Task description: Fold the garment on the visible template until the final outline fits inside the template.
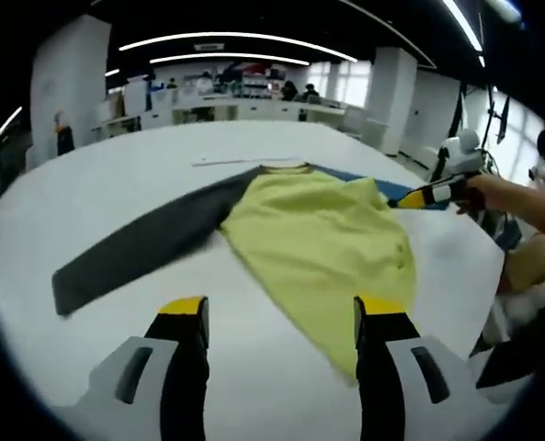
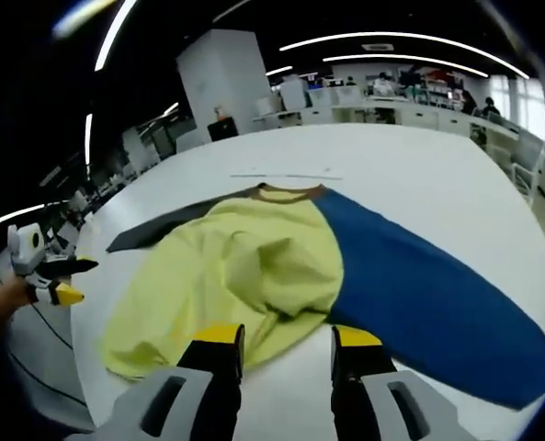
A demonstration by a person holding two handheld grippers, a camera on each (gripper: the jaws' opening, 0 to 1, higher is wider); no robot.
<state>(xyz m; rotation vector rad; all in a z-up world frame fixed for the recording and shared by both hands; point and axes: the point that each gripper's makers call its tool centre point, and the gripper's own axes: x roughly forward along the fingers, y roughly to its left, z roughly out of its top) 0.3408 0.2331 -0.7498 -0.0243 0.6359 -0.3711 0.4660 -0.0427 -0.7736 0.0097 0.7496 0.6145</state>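
A garment lies spread out on a big white surface. Its middle is yellow, one sleeve is dark grey and the other sleeve is blue. The yellow part is rumpled and partly folded over.

In the left gripper view, the left hand-held gripper sits just above the near edge of the garment with its jaws wide apart — nothing is between them. The right jaw is over the yellow cloth.

In the right gripper view, the right hand-held gripper is also wide open and holds nothing. Its yellow tips are right at the yellow hem, near where the blue sleeve starts.

A thin line is on the surface past the collar.
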